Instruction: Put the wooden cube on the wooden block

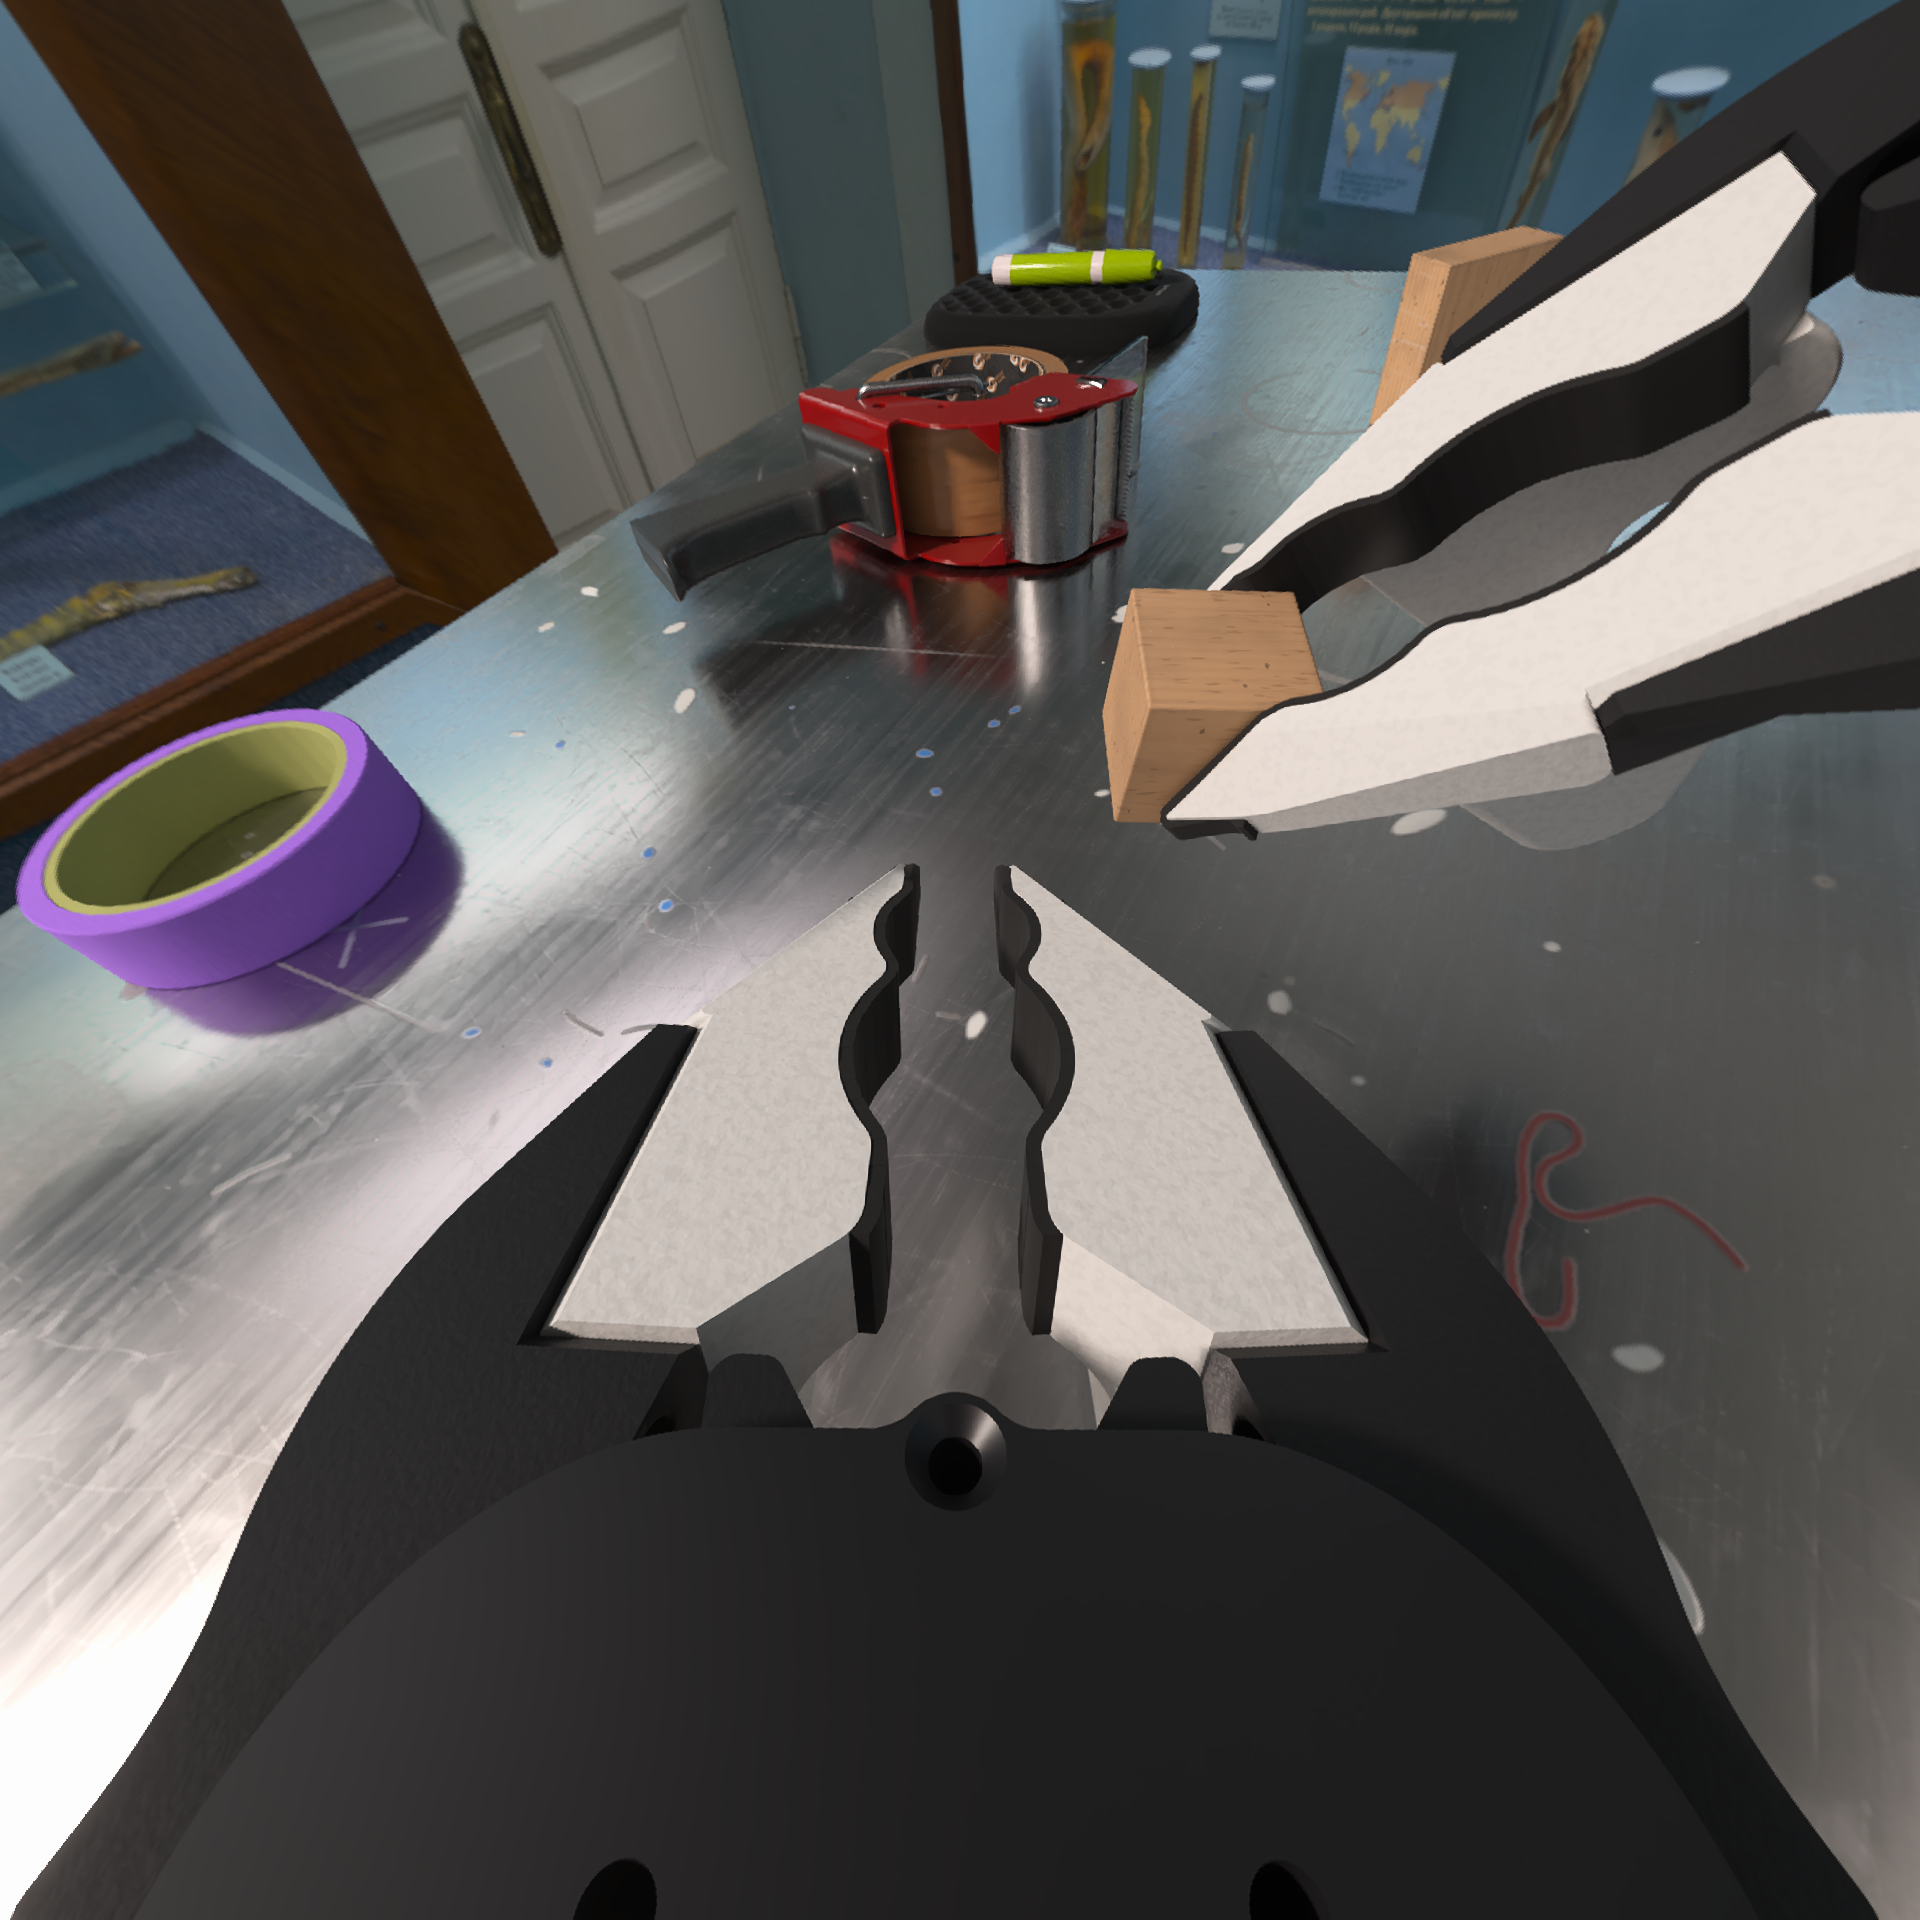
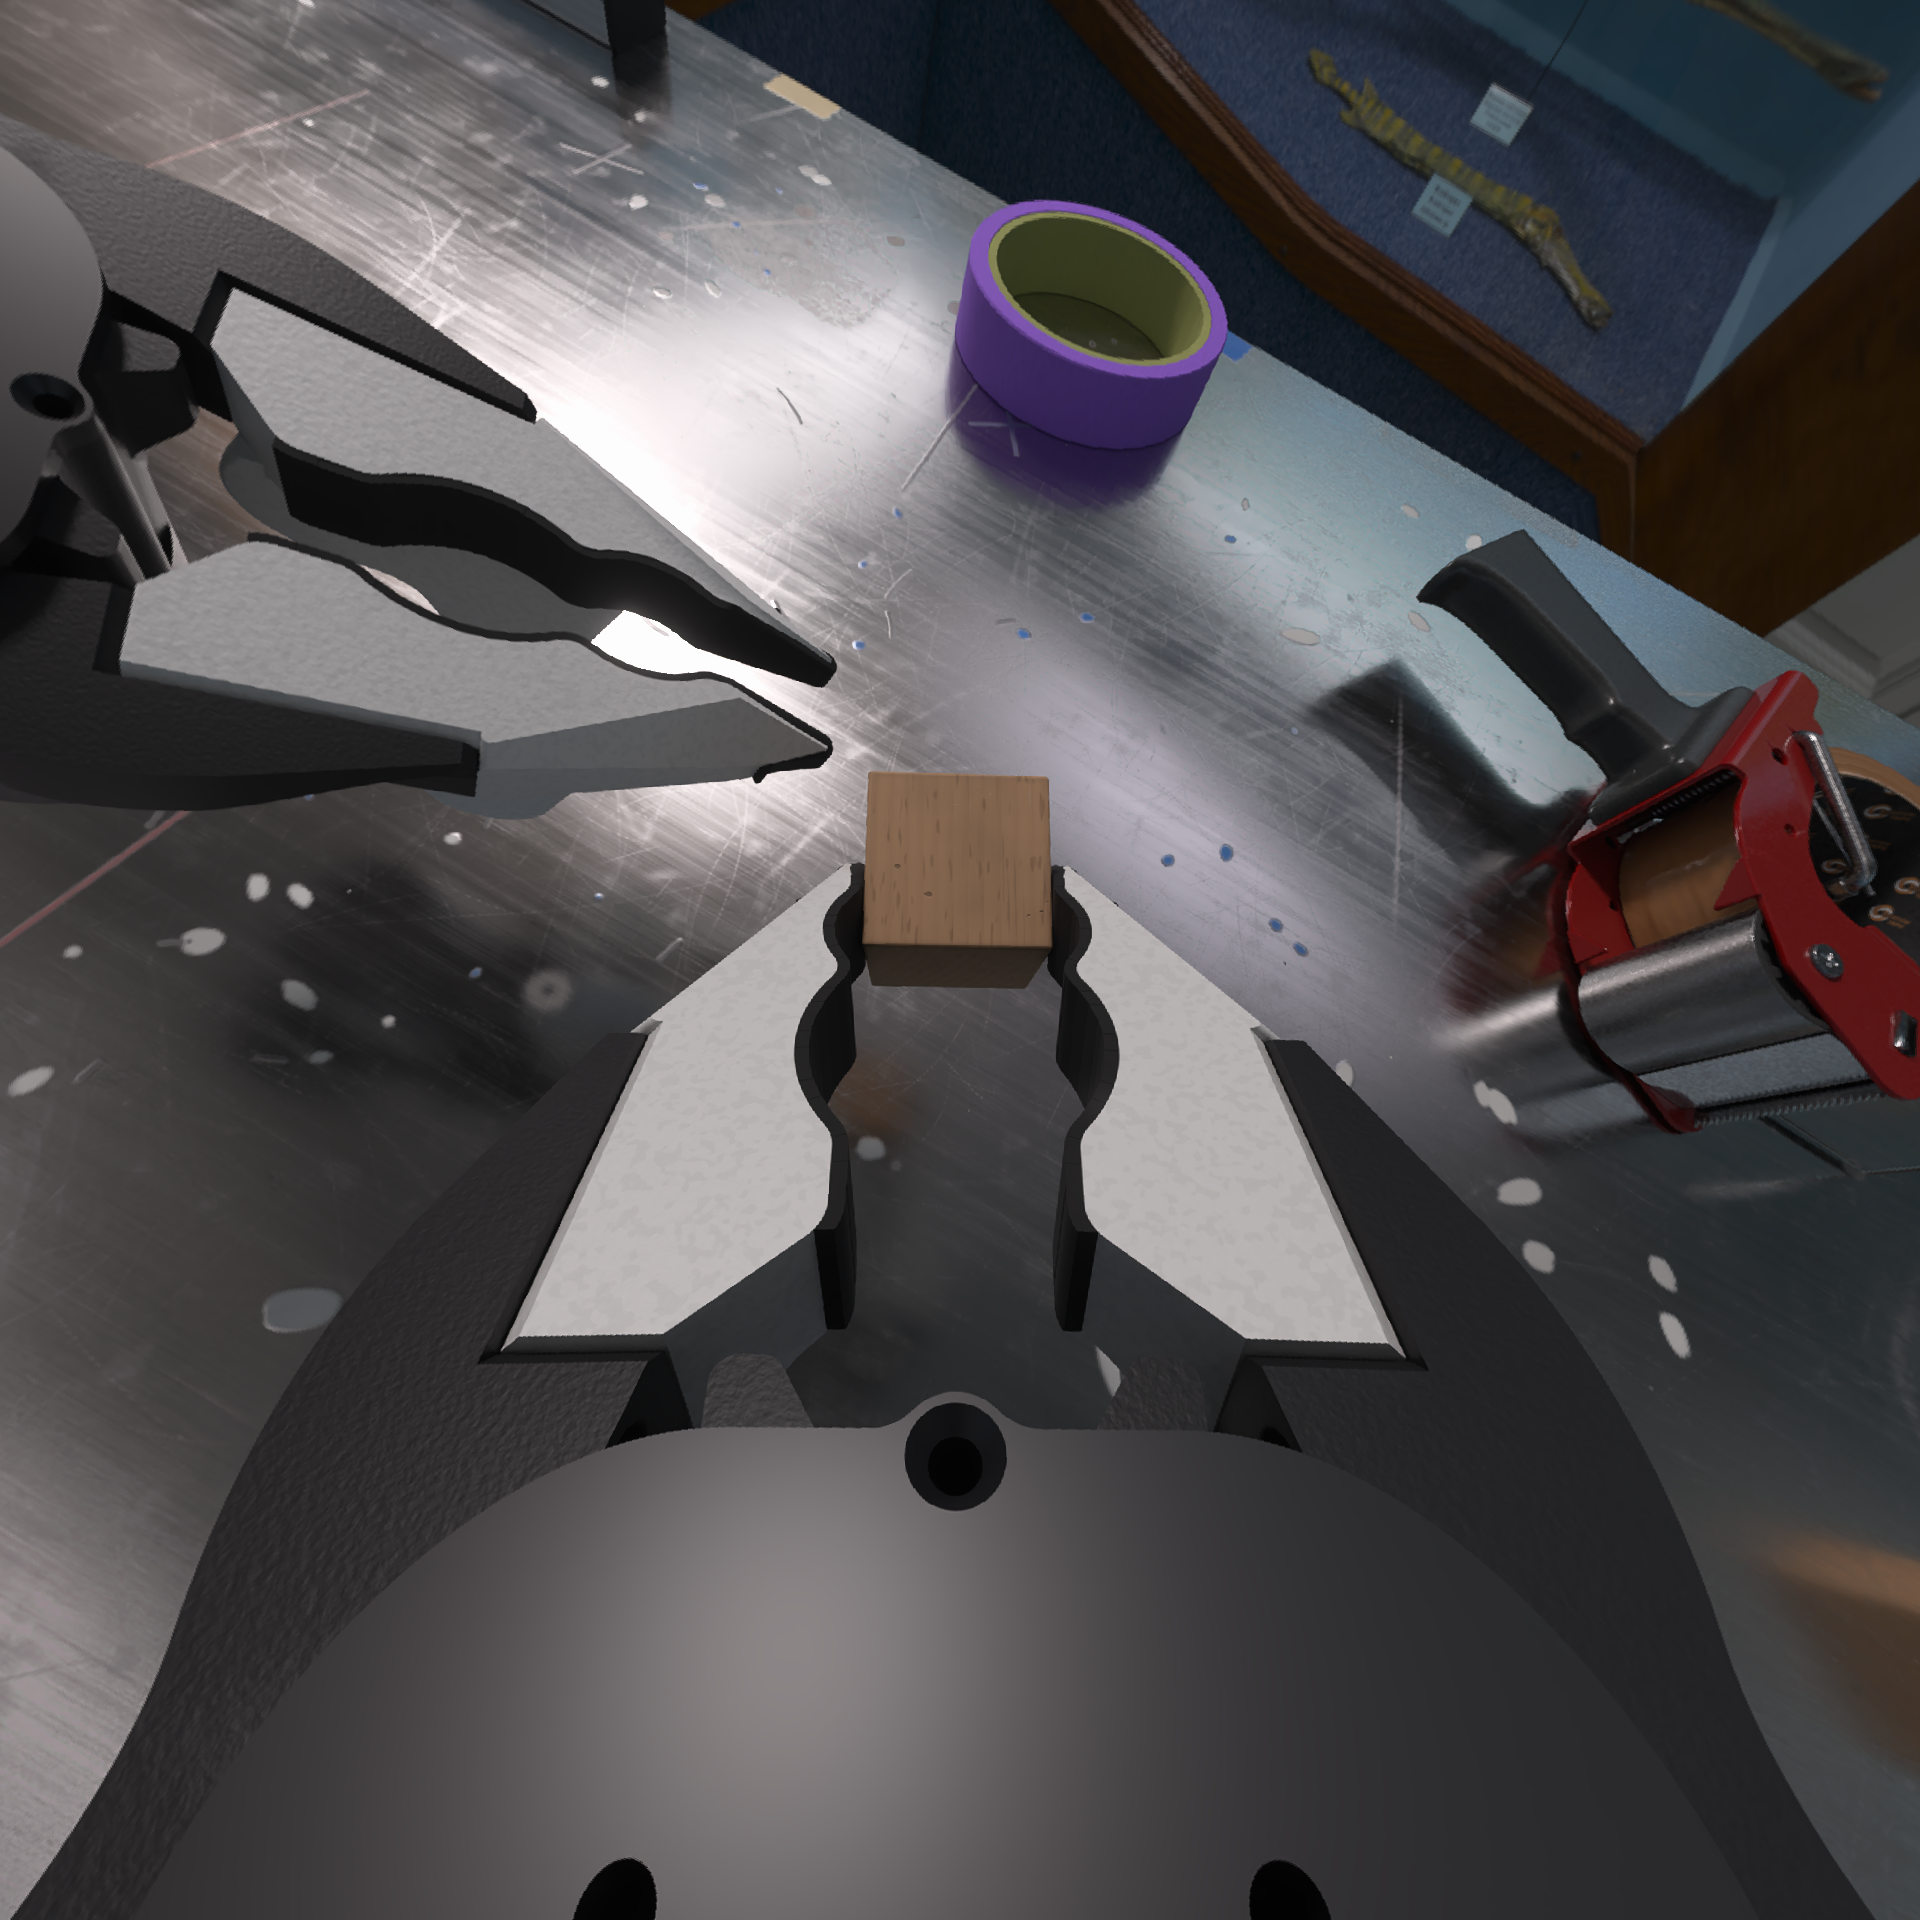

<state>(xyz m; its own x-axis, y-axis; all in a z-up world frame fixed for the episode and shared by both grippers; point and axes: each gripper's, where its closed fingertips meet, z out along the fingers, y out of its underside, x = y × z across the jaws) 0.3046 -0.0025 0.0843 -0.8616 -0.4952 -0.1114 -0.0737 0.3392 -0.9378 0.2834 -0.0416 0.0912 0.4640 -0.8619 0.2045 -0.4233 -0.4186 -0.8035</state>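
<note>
1. Right gripper (image 2: 956, 914): jaws clamped on the wooden cube (image 2: 956, 878), which sits between the fingertips at frame centre of the right wrist view. In the left wrist view the cube (image 1: 1195, 696) appears right of centre, with one white finger crossing its lower right corner; whether it touches the table cannot be told.
2. Left gripper (image 1: 956, 883): jaws parted by a narrow gap, nothing between them — bare metal table (image 1: 727, 790) shows through. In the right wrist view it lies at the left edge, tips just left of the cube and not touching it.
3. Wooden block (image 1: 1455, 301): upper right of the left wrist view, upright, partly hidden behind the right gripper's fingers, apart from the cube.
4. Red tape dispenser (image 1: 966, 468): upper centre, left of the block.
5. Purple tape roll (image 1: 223, 852): left edge, flat on the table.
6. Black pad (image 1: 1060, 307) at the far table edge — a green cylinder (image 1: 1075, 268) rests on it.
</note>
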